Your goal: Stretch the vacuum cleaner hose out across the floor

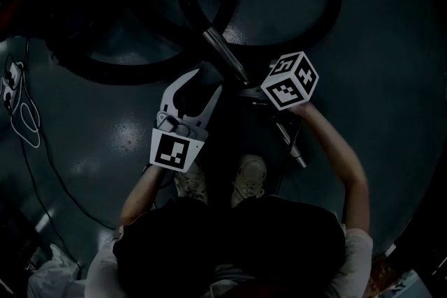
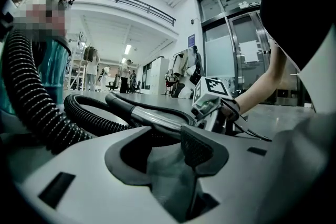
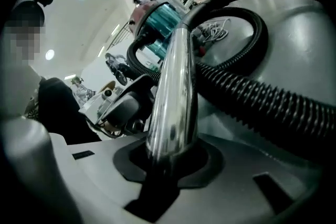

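**A:** Head view: what is held, and by which claw?

**B:** The tube (image 1: pixel 223 51) is clamped by the right gripper (image 1: pixel 253 88), whose jaws are closed onto the chrome. The left gripper (image 1: pixel 201 84) is held just left of the tube, jaws well apart and nothing in them.

**A:** And the hose?

**B:** The hose (image 1: pixel 98 72) is joined to the tube's far end and lies coiled in loops on the floor (image 1: pixel 391 80) beyond it.

**A:** Left gripper view?

**B:** Only bare floor is seen between those jaws. The tube lies crosswise just ahead of them, and the hose is curled to the tube's left.

**A:** Right gripper view?

**B:** The tube is seen running straight out from between the closed jaws, its long axis in line with the gripper. The hose bends away beside it towards the cleaner (image 3: pixel 157 18).

**A:** What does the pull turn on?

**B:** Probably this: the coils lie past the tube's far end, so the tube would need to be drawn back along its own axis, away from them.
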A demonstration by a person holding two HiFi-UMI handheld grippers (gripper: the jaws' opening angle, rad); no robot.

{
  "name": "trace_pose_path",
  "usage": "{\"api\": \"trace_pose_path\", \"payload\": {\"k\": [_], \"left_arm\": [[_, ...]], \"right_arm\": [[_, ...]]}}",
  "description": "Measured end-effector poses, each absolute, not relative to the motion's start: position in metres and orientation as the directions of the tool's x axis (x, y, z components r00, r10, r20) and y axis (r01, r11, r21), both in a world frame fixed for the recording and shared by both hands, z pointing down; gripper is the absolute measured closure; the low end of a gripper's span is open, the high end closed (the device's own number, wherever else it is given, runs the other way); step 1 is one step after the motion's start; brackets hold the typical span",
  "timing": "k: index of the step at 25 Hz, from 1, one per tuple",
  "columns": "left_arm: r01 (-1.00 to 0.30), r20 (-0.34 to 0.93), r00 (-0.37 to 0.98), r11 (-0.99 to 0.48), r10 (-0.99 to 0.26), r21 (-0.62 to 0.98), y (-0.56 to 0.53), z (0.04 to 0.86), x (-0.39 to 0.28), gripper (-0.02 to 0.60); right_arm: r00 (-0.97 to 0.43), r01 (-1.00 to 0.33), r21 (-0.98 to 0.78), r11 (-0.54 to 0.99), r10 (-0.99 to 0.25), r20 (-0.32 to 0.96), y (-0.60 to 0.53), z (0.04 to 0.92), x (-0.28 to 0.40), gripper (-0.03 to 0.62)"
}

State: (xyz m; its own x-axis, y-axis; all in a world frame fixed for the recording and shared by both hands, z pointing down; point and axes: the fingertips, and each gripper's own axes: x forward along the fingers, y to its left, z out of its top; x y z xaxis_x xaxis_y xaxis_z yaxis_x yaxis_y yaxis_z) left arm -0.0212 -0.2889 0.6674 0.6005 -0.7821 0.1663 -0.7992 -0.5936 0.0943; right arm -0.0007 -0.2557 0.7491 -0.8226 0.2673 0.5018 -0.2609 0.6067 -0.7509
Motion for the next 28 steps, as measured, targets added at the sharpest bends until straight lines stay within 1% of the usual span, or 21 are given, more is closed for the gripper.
{"api": "trace_pose_path", "payload": {"k": [3, 5, 7, 9, 12, 14, 16, 18, 19, 22, 24, 25, 26, 27, 28], "left_arm": [[-0.801, 0.166, 0.598, -0.591, -0.784, 0.095, -0.291, 0.667, -0.021, 0.423], [-0.801, 0.166, 0.598, -0.590, -0.784, 0.098, -0.292, 0.667, -0.022, 0.423], [-0.799, 0.168, 0.600, -0.593, -0.782, 0.094, -0.292, 0.668, -0.022, 0.423], [-0.799, 0.169, 0.601, -0.594, -0.781, 0.098, -0.293, 0.670, -0.022, 0.423], [-0.790, 0.185, 0.612, -0.608, -0.769, 0.085, -0.290, 0.674, -0.021, 0.423], [-0.786, 0.192, 0.615, -0.612, -0.765, 0.080, -0.291, 0.675, -0.020, 0.423], [-0.789, 0.191, 0.613, -0.609, -0.767, 0.087, -0.291, 0.676, -0.020, 0.423], [-0.781, 0.196, 0.620, -0.621, -0.759, 0.067, -0.291, 0.677, -0.018, 0.423], [-0.778, 0.197, 0.624, -0.625, -0.756, 0.062, -0.291, 0.676, -0.017, 0.423], [-0.785, 0.187, 0.619, -0.612, -0.763, 0.099, -0.293, 0.675, -0.016, 0.423], [-0.767, 0.206, 0.634, -0.639, -0.745, 0.049, -0.292, 0.677, -0.013, 0.423], [-0.750, 0.223, 0.646, -0.662, -0.730, 0.006, -0.292, 0.677, -0.011, 0.423], [-0.733, 0.239, 0.654, -0.679, -0.717, -0.032, -0.291, 0.677, -0.009, 0.423], [-0.722, 0.253, 0.658, -0.690, -0.710, -0.057, -0.290, 0.677, -0.007, 0.423], [-0.716, 0.262, 0.658, -0.694, -0.706, -0.072, -0.289, 0.677, -0.006, 0.423]], "right_arm": [[-0.879, -0.299, -0.766, 0.569, 0.149, 0.453, -0.294, 0.733, 0.001, 0.482], [-0.923, -0.310, -0.791, 0.528, 0.033, 0.383, -0.329, 0.717, 0.000, 0.482], [-0.928, -0.358, -0.784, 0.507, -0.103, 0.357, -0.369, 0.704, 0.003, 0.482], [-0.895, -0.445, -0.753, 0.485, -0.224, 0.385, -0.406, 0.702, 0.012, 0.482], [-0.842, -0.529, -0.743, 0.411, -0.361, 0.400, -0.444, 0.703, 0.028, 0.480], [-0.776, -0.616, -0.709, 0.342, -0.419, 0.471, -0.458, 0.717, 0.040, 0.480], [-0.707, -0.696, -0.659, 0.285, -0.430, 0.562, -0.461, 0.737, 0.051, 0.480], [-0.690, -0.719, -0.638, 0.276, -0.396, 0.606, -0.456, 0.749, 0.057, 0.480], [-0.709, -0.702, -0.653, 0.284, -0.366, 0.603, -0.452, 0.750, 0.058, 0.479], [-0.800, -0.598, -0.752, 0.276, -0.255, 0.543, -0.441, 0.750, 0.055, 0.479], [-0.808, -0.589, -0.767, 0.254, -0.209, 0.551, -0.438, 0.757, 0.057, 0.477], [-0.779, -0.627, -0.737, 0.255, -0.204, 0.592, -0.439, 0.763, 0.060, 0.477], [-0.719, -0.694, -0.668, 0.270, -0.212, 0.662, -0.442, 0.771, 0.067, 0.477], [-0.618, -0.780, -0.551, 0.296, -0.234, 0.750, -0.447, 0.778, 0.078, 0.477], [-0.484, -0.859, -0.396, 0.325, -0.261, 0.835, -0.451, 0.786, 0.091, 0.476]]}}
